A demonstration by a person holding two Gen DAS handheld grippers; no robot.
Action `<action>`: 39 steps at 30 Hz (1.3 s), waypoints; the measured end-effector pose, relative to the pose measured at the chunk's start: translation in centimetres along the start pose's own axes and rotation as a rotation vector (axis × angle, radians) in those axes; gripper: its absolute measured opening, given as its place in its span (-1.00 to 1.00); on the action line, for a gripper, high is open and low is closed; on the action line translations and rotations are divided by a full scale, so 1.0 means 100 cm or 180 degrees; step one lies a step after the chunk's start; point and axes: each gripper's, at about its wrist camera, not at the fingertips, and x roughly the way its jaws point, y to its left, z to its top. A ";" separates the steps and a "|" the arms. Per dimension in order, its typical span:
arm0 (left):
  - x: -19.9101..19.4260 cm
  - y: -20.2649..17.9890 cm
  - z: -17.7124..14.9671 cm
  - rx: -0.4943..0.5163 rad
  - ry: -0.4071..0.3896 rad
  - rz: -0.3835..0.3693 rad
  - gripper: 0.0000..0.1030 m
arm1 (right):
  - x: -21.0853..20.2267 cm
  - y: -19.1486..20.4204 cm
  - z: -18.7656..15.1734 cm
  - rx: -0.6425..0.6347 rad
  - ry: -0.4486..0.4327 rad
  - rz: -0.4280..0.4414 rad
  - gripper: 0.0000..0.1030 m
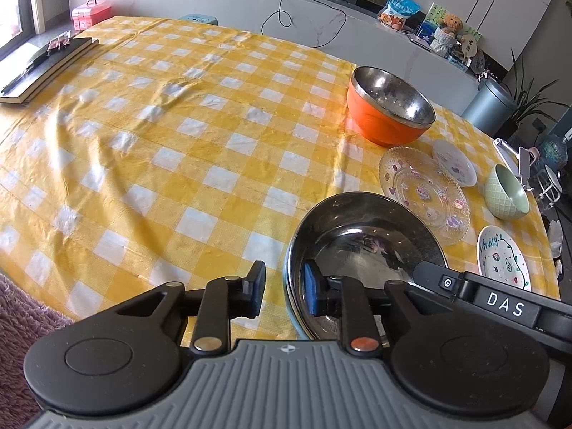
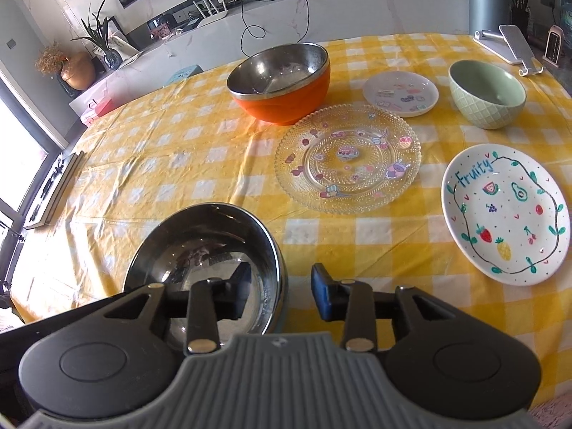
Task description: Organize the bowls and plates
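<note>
The steel bowl [image 1: 361, 250] sits at the near edge of the yellow checked tablecloth [image 1: 178, 143], and we have both tools astride its rim. Our left gripper [image 1: 282, 291] has one pad outside the left wall and one inside; our right gripper [image 2: 280, 291] straddles the right wall the same way. Both sets of jaws stand partly open with the rim between them, pads apart from the metal, so nothing is held. The bowl appears set down, so we should draw both tools straight back without clipping the rim. The orange bowl [image 2: 282, 82] looks the likely partner for nesting, with the green bowl [image 2: 488, 94] beyond; the glass plate [image 2: 348, 157], fruit plate [image 2: 506, 212] and small sticker plate [image 2: 400, 93] lie separate.
</note>
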 end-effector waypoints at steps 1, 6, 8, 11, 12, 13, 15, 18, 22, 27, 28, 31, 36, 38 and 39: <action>-0.002 0.000 0.001 0.0012 -0.0021 0.0003 -0.46 | -0.002 0.001 0.000 -0.0017 -0.0025 0.0000 -0.23; -0.014 -0.002 0.011 0.0097 -0.0144 0.0078 -0.45 | -0.012 0.006 0.002 -0.0106 -0.0153 -0.0024 -0.14; -0.017 -0.003 0.018 0.0121 -0.0164 0.0041 -0.40 | -0.015 0.007 0.004 -0.0138 -0.0211 -0.0042 -0.11; -0.019 -0.011 0.029 0.0280 -0.0214 0.0074 -0.33 | -0.019 0.010 0.008 -0.0199 -0.0299 -0.0107 -0.10; -0.018 -0.014 0.033 0.0335 -0.0212 0.0068 -0.32 | -0.019 0.011 0.011 -0.0219 -0.0320 -0.0122 -0.10; -0.018 -0.017 0.038 0.0385 -0.0198 0.0039 -0.32 | -0.020 0.012 0.014 -0.0235 -0.0334 -0.0137 -0.10; -0.016 -0.023 0.048 0.0478 -0.0168 -0.0017 -0.32 | -0.019 0.012 0.024 -0.0263 -0.0348 -0.0148 -0.10; -0.011 -0.033 0.065 0.0629 -0.0141 -0.0110 -0.32 | -0.019 0.011 0.043 -0.0262 -0.0390 -0.0174 -0.10; 0.003 -0.047 0.089 0.0799 -0.0070 -0.0221 -0.30 | -0.015 0.010 0.072 -0.0290 -0.0451 -0.0243 -0.10; 0.028 -0.054 0.123 0.0767 0.0042 -0.0367 -0.30 | 0.005 0.008 0.113 -0.0272 -0.0447 -0.0311 -0.10; 0.035 -0.055 0.131 0.0732 0.0067 -0.0374 -0.30 | 0.011 0.007 0.121 -0.0250 -0.0427 -0.0295 -0.10; 0.056 -0.061 0.148 0.0756 0.0104 -0.0404 -0.30 | 0.031 0.003 0.145 -0.0176 -0.0364 -0.0302 -0.11; 0.099 -0.061 0.176 0.0554 0.0267 -0.0450 -0.30 | 0.063 0.002 0.178 -0.0143 -0.0280 -0.0373 -0.13; 0.113 -0.060 0.184 0.0528 0.0266 -0.0403 -0.30 | 0.075 -0.001 0.189 -0.0130 -0.0246 -0.0414 -0.17; 0.119 -0.060 0.187 0.0524 0.0264 -0.0384 -0.30 | 0.082 -0.003 0.195 -0.0124 -0.0224 -0.0444 -0.21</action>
